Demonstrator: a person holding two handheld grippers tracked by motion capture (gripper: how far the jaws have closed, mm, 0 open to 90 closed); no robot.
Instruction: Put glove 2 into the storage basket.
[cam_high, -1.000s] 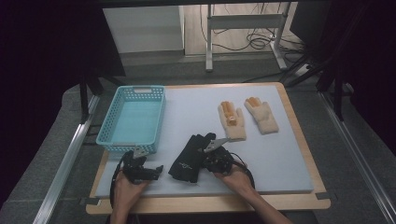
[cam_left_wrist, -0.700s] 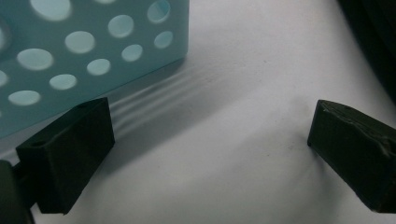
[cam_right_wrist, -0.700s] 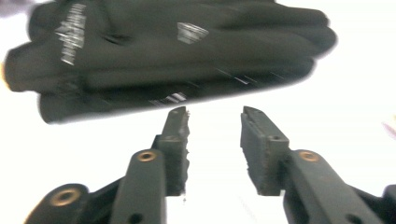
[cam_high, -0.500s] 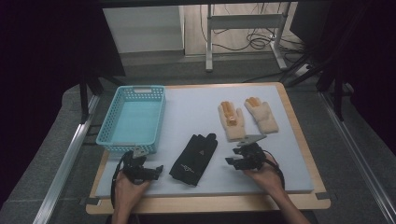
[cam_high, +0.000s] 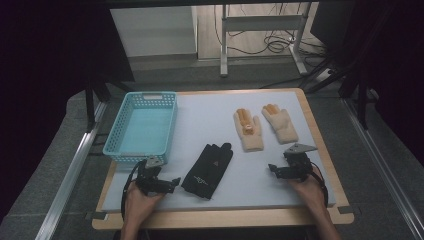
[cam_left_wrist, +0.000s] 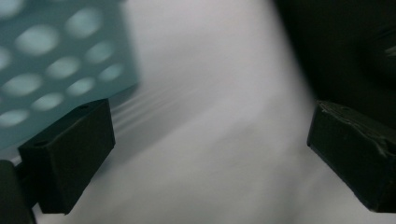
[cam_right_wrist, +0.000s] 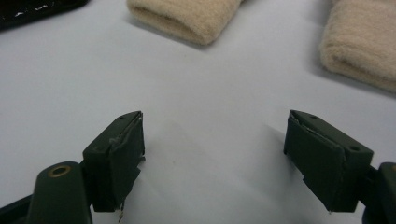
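A pair of black gloves (cam_high: 209, 164) lies flat on the pale mat (cam_high: 215, 115) near the front. Two beige gloves with orange fingertips (cam_high: 248, 129) (cam_high: 281, 122) lie side by side further back on the right. My left gripper (cam_high: 169, 183) rests open on the mat left of the black gloves; in its own view my left gripper (cam_left_wrist: 212, 140) has bare mat between its jaws and the black glove (cam_left_wrist: 345, 51) to the right. My right gripper (cam_high: 278, 170) stands open, just short of the beige cuffs (cam_right_wrist: 187, 18) (cam_right_wrist: 359, 51), with nothing held.
A light blue plastic basket (cam_high: 145, 125) stands at the left of the mat, its perforated wall (cam_left_wrist: 46, 60) close to my left gripper. The mat lies on a wooden board (cam_high: 320, 145). Dark table legs and cables are beyond the far edge.
My right gripper has moved right, away from the black gloves, which now lie flat and free on the mat. The left gripper has stayed put.
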